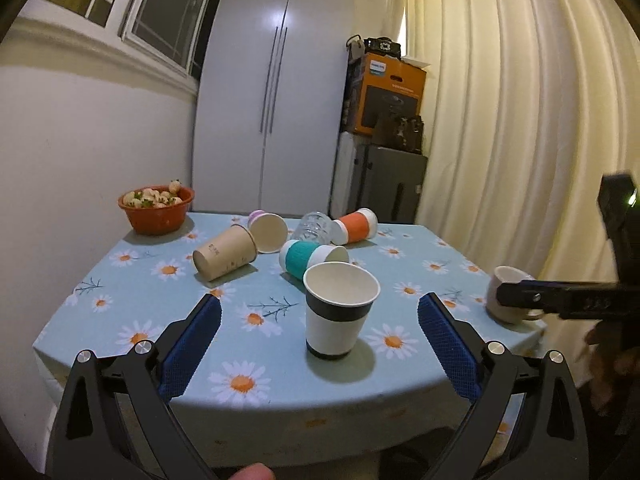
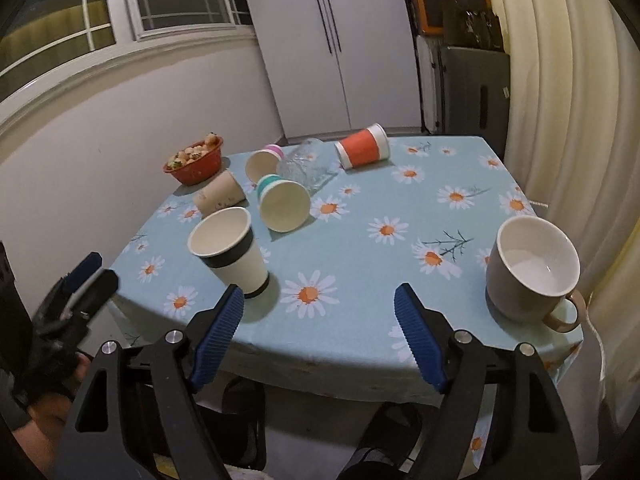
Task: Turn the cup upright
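Fingers on both the left gripper (image 1: 320,328) and right gripper (image 2: 320,316) gape empty at the worktop's (image 2: 400,184) near edge; toppled teal-banded cup (image 2: 282,202) lies mid-worktop, likely next.

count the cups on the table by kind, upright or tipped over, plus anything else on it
Paper cups lying on their side: 4 (brown, pink-banded, teal-banded, orange-banded)
Paper cups upright: 1 (black-banded)
Clear glass, on its side: 1
Ceramic mug, upright: 1
Red bowl of fruit: 1
Total: 8
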### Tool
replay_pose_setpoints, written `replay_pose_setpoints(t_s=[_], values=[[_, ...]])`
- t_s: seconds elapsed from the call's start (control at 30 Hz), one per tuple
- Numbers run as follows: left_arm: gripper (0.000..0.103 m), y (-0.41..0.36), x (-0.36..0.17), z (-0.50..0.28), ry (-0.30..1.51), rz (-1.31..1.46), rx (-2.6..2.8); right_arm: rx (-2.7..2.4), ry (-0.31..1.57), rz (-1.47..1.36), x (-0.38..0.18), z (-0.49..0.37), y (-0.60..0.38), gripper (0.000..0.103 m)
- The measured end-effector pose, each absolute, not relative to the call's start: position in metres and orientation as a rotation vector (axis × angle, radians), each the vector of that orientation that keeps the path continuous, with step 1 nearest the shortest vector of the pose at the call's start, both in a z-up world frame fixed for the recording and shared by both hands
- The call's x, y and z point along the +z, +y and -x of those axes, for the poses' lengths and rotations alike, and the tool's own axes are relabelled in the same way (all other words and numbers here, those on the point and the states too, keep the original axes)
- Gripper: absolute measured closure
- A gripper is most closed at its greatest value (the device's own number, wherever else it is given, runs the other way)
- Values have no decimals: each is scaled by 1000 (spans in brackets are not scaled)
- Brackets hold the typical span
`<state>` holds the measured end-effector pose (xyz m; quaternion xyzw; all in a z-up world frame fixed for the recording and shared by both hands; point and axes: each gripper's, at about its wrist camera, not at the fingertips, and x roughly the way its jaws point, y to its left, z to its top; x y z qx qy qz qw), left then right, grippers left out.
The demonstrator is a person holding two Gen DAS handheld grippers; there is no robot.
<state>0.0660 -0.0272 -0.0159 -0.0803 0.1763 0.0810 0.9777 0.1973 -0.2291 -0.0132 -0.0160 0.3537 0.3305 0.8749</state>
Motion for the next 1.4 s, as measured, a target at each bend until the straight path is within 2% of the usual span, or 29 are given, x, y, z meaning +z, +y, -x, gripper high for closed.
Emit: replay_pose_setpoints(t_s=[0.07, 0.3, 0.73, 1.4], values=[[7, -21, -5, -56, 359, 162, 147, 689, 722, 47, -11, -191, -229, 10], [7, -3, 19, -27, 381, 95, 121, 665, 631, 98, 3, -162, -232, 6], [7, -3, 12, 12, 412, 78, 58, 677, 573, 114, 13, -122, -254, 5], [7, -3, -2, 6, 474, 71, 55, 655, 557, 123, 3, -116, -256, 5]])
